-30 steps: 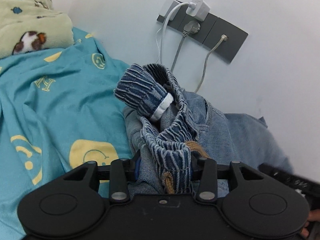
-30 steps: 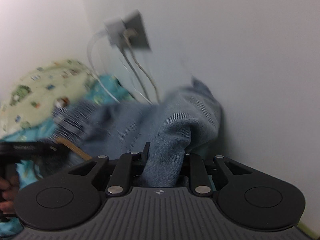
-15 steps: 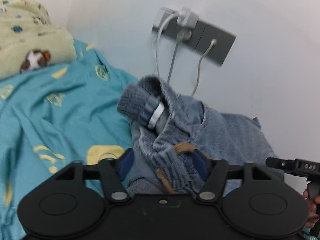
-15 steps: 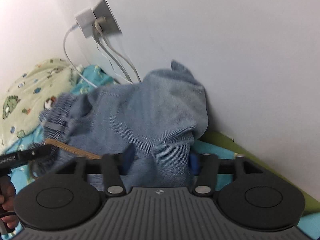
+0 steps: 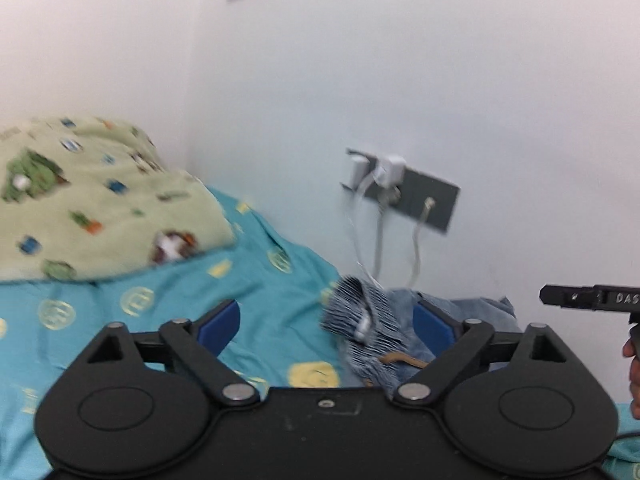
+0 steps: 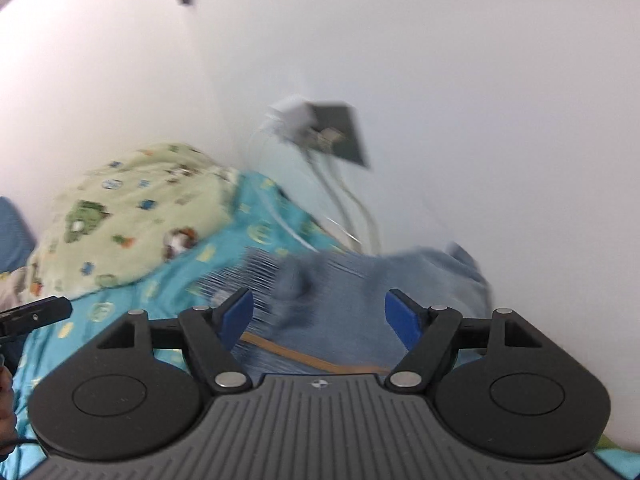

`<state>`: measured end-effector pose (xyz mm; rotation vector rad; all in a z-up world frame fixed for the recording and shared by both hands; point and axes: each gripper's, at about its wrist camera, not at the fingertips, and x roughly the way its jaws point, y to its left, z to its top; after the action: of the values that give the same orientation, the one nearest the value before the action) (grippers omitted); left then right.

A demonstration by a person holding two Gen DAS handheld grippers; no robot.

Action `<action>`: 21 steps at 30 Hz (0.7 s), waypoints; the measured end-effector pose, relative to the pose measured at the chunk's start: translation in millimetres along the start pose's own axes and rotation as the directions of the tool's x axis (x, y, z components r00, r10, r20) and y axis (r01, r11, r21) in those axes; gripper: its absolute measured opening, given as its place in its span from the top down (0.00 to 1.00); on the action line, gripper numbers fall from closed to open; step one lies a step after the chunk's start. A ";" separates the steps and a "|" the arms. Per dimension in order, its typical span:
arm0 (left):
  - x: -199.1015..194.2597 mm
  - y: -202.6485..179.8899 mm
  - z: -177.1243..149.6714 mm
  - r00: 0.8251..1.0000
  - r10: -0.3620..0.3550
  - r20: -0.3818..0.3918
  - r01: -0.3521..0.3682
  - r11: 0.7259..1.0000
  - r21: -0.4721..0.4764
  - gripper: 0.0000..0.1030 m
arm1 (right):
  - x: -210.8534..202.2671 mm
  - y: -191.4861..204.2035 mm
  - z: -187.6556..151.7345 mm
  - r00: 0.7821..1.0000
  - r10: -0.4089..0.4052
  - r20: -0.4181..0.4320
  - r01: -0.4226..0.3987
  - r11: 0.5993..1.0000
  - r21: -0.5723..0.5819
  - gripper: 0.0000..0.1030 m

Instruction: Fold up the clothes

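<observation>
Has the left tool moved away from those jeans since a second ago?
Yes. The left tool rose: the wall socket sits lower in its view, the jeans smaller.

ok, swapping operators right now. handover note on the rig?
Left gripper: jaws opening, nothing between the pads; the jeans lie below and beyond them.
Right gripper: jaws opening too, no cloth pinched.
Jeans: bunched heap on the teal bedsheet against the wall, under the socket panel and its cables; striped waistband on the side toward the green blanket.
Done: both grippers are off the jeans.
Left: the heap looks rumpled rather than neatly folded, so probably regrasp and flatten. Frames are blurred, so check the fold yourself.
</observation>
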<state>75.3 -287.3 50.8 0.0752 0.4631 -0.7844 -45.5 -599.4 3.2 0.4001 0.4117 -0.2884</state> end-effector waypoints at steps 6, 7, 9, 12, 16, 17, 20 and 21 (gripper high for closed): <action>-68.6 21.9 14.2 0.989 0.130 0.072 -0.132 0.991 0.025 0.02 | -20.7 70.1 18.2 0.993 0.103 0.052 -0.099 0.992 -0.074 0.26; -80.1 27.5 14.9 0.983 0.163 0.089 -0.166 0.986 0.026 0.01 | -23.6 83.1 19.8 0.990 0.125 0.058 -0.119 0.988 -0.094 0.25; -99.6 42.0 14.7 0.972 0.208 0.104 -0.210 0.978 0.006 0.00 | -26.8 106.5 21.4 0.985 0.162 0.059 -0.154 0.980 -0.126 0.25; -124.4 64.2 10.7 0.955 0.276 0.113 -0.276 0.961 -0.016 0.00 | -27.8 143.1 19.5 0.974 0.221 0.055 -0.209 0.964 -0.164 0.24; -151.4 99.7 -2.7 0.916 0.378 0.133 -0.371 0.925 -0.077 0.00 | -15.6 188.9 7.3 0.948 0.314 0.054 -0.292 0.924 -0.249 0.23; -156.8 108.5 -6.6 0.907 0.400 0.134 -0.390 0.916 -0.097 0.00 | -9.4 199.5 3.7 0.943 0.330 0.049 -0.306 0.916 -0.260 0.23; -171.5 128.5 -18.6 0.869 0.472 0.149 -0.456 0.881 -0.128 0.00 | 8.2 229.9 -7.2 0.925 0.378 0.036 -0.353 0.891 -0.285 0.23; -175.1 133.4 -22.4 0.853 0.499 0.155 -0.481 0.866 -0.138 0.00 | 13.2 240.3 -11.4 0.917 0.396 0.034 -0.370 0.882 -0.293 0.23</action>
<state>52.3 -71.1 91.9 0.0288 0.2821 -0.2578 46.1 -384.9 63.7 0.1794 0.2672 0.1403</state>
